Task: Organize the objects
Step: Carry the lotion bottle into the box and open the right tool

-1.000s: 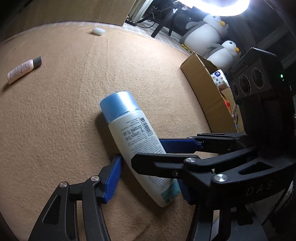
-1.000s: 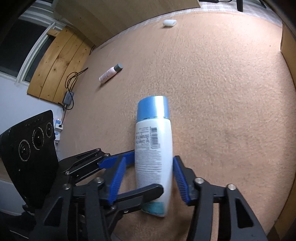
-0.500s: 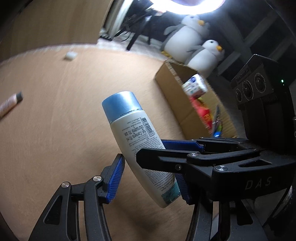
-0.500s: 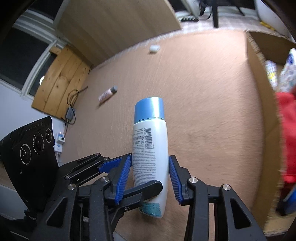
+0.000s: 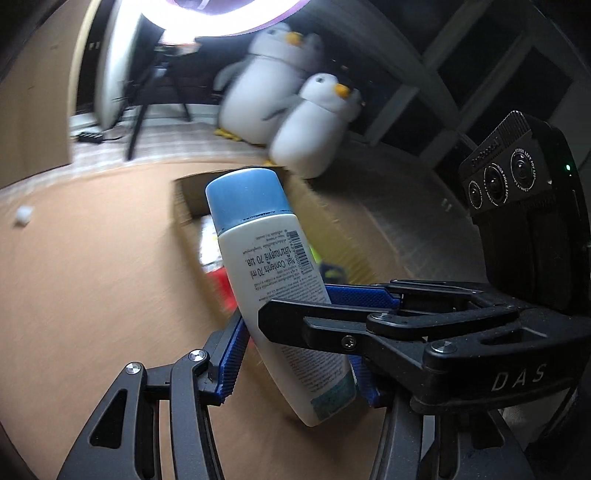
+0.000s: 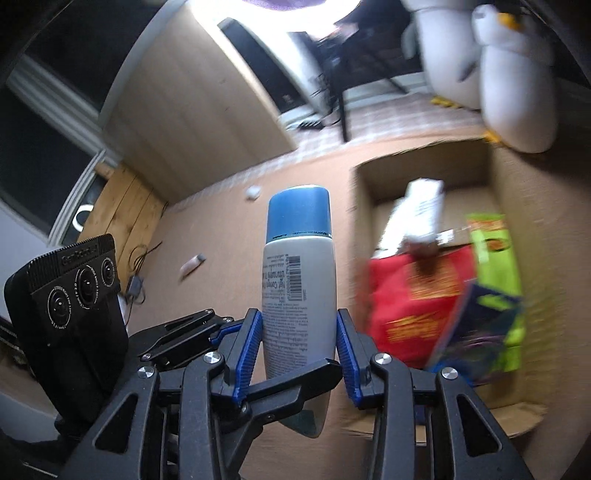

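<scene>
Tan carpet point(image 6: 221, 236) across lower frame, blurred. Cardboard box point(image 6: 428, 166) at right of right wrist view, holding red packet point(image 6: 406, 317), green packet point(image 6: 495, 251), white carton point(image 6: 421, 210). Two plush penguins point(image 5: 291, 110) behind box, upper centre. Bottle point(image 6: 299, 295), blue cap up, centre frame, off carpet. Right gripper point(image 6: 300, 354) fingers clamped on bottle's lower body. Left gripper point(image 5: 295, 354) fingers also around bottle; contact on both sides cannot tell. Small tube point(image 6: 192, 264) on carpet, left of bottle.

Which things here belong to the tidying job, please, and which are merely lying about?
Job: blue-capped bottle, right tool gripping it, cardboard box, small tube.
Lying about: plush penguins, ring light, wooden boards.
</scene>
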`<act>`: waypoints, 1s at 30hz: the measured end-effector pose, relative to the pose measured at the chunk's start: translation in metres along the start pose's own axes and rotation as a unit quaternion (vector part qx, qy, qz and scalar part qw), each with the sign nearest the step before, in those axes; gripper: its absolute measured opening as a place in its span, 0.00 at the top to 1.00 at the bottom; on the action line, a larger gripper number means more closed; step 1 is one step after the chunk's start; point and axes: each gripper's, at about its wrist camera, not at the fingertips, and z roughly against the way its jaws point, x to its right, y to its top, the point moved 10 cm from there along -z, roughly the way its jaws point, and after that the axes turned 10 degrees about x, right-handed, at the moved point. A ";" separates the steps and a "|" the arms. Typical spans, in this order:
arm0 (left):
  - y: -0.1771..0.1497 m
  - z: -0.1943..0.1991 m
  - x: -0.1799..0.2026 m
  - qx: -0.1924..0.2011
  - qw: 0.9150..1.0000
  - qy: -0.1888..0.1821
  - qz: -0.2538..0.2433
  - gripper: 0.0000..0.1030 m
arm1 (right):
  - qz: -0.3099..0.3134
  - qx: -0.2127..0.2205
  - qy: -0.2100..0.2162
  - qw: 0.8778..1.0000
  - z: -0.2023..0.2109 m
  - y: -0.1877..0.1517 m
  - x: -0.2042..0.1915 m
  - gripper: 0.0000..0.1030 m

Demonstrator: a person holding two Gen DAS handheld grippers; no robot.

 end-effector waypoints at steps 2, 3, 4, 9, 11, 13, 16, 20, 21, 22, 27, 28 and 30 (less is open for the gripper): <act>0.009 -0.018 0.013 -0.005 1.000 -0.006 -0.005 0.47 | -0.010 0.008 -0.010 1.000 0.007 0.008 0.019 0.64; 0.012 -0.025 0.019 -0.006 1.000 -0.009 -0.008 0.47 | -0.015 0.011 -0.014 1.000 0.010 0.012 0.027 0.64; 0.016 -0.034 0.026 -0.006 1.000 -0.014 -0.009 0.47 | -0.017 0.016 -0.019 1.000 0.014 0.016 0.036 0.64; 0.029 -0.067 0.042 -0.010 1.000 -0.023 -0.010 0.47 | -0.026 0.028 -0.036 0.999 0.025 0.035 0.071 0.64; 0.034 -0.078 0.043 -0.012 1.000 -0.024 -0.006 0.47 | -0.027 0.029 -0.042 0.998 0.024 0.042 0.081 0.65; 0.039 -0.085 0.044 -0.012 1.000 -0.022 -0.007 0.47 | -0.029 0.030 -0.046 0.998 0.023 0.048 0.089 0.65; 0.042 -0.097 0.040 -0.022 1.000 -0.007 -0.015 0.39 | -0.018 0.029 -0.054 0.998 0.019 0.058 0.096 0.62; 0.045 -0.092 0.034 -0.013 1.000 0.001 -0.019 0.31 | -0.005 0.049 -0.091 0.995 0.022 0.069 0.107 0.35; 0.045 -0.090 0.033 -0.012 1.000 0.002 -0.020 0.31 | -0.005 0.053 -0.089 0.995 0.023 0.070 0.106 0.35; 0.044 -0.089 0.032 -0.012 1.000 0.002 -0.020 0.31 | -0.007 0.053 -0.085 0.995 0.023 0.070 0.106 0.35; 0.037 -0.075 0.026 -0.012 1.000 0.004 -0.024 0.31 | -0.016 0.052 -0.078 0.995 0.022 0.064 0.103 0.35; 0.036 -0.071 0.025 -0.012 1.000 0.005 -0.023 0.31 | -0.016 0.053 -0.078 0.995 0.023 0.062 0.102 0.35; 0.031 -0.061 0.019 -0.012 1.000 0.006 -0.020 0.31 | -0.019 0.054 -0.077 0.995 0.024 0.058 0.099 0.35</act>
